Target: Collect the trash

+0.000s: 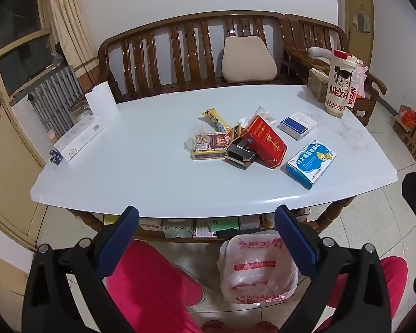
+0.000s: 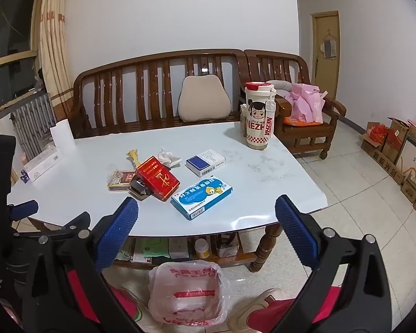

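Trash lies in a loose heap near the middle of the white table (image 1: 124, 172), with a lined bin (image 1: 259, 266) on the floor just in front of it, between your knees; the red carton (image 1: 263, 144) leans on the small black box (image 1: 240, 154) and looks light and stiff, so you would do best to pinch it across its narrow sides, gently, since thin card will likely cave under a hard squeeze; the blue box (image 1: 310, 163) lies flat and apart from the heap, an easy first take by its long edges; the yellow wrapper (image 1: 215, 118) and the crumpled tissue (image 2: 166, 156) look soft and slippery, so pinch them at a fold; your left gripper (image 1: 206, 245) has its fingers spread fully wide, holding and touching nothing; your right gripper (image 2: 206, 244) is likewise wide apart and empty, short of the table's near edge.
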Tool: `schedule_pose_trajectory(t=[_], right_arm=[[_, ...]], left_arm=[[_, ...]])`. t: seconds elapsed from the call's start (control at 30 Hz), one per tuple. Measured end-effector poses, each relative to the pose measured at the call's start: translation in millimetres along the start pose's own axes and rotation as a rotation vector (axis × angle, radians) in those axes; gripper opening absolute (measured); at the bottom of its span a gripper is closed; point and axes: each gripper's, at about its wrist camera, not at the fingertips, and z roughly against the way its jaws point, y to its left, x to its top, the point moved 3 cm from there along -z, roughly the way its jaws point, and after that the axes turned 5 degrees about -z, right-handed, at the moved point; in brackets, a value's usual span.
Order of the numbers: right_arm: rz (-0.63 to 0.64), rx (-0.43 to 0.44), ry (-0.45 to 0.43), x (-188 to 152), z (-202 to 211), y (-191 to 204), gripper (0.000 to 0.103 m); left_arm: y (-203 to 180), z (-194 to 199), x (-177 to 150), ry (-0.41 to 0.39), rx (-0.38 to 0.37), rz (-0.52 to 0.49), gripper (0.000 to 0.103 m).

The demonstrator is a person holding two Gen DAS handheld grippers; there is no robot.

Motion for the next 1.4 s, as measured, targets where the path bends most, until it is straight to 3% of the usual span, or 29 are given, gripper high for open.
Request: schedule_pose_trajectory(t=[0.07, 0.23, 1.4], right_arm=[[-0.003, 0.003, 0.004, 0, -1, 0, 0.097], [0.007, 0.005, 0.003, -1, -2, 3, 0.097], [0.02, 0.011, 0.011, -4, -1, 9, 0.097]], left_arm=[[3, -4, 1, 0.011, -0.029, 0.013, 0.096], [0, 1, -2, -0.021, -0.021, 0.027, 0.096], [7, 12, -1, -0.01, -0.033, 0.038, 0.096]])
